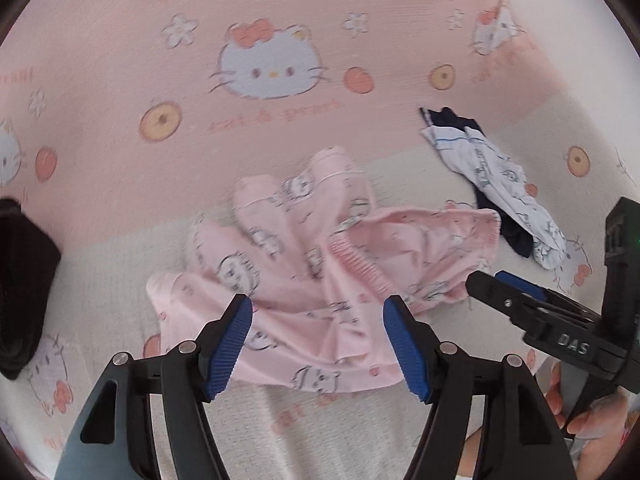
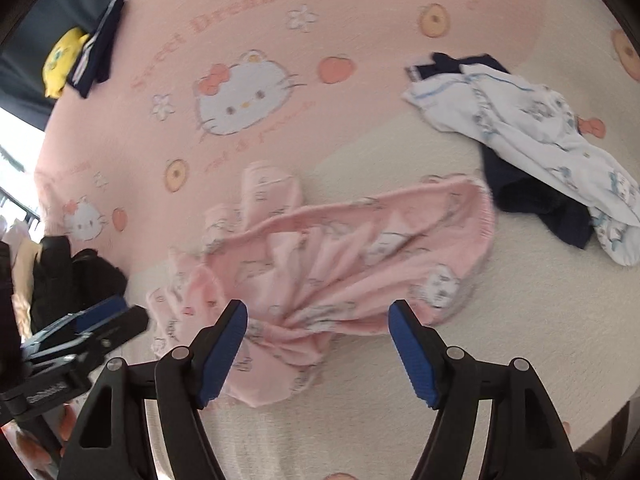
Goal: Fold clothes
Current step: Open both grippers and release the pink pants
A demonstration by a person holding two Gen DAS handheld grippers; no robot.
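Cartoon-cat bedspread (image 2: 360, 20), crumpled pink garment (image 2: 320, 272), white-and-navy clothes (image 2: 540, 128), black garment (image 1: 20, 280)

Garments – one pink (image 1: 304, 280), one white-navy (image 1: 492, 176), one black (image 1: 20, 280), one yellow (image 2: 60, 60), one navy-striped (image 2: 100, 44); grippers – two.

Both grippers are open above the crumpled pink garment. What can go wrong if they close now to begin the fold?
1. The pink garment lies bunched in many layers, so the left gripper or right gripper may pinch several folds together, and it may not open flat.
2. The white and navy clothes lie close beside its waistband, perhaps touching it, and could be dragged along.
3. The two grippers are near each other and could collide.
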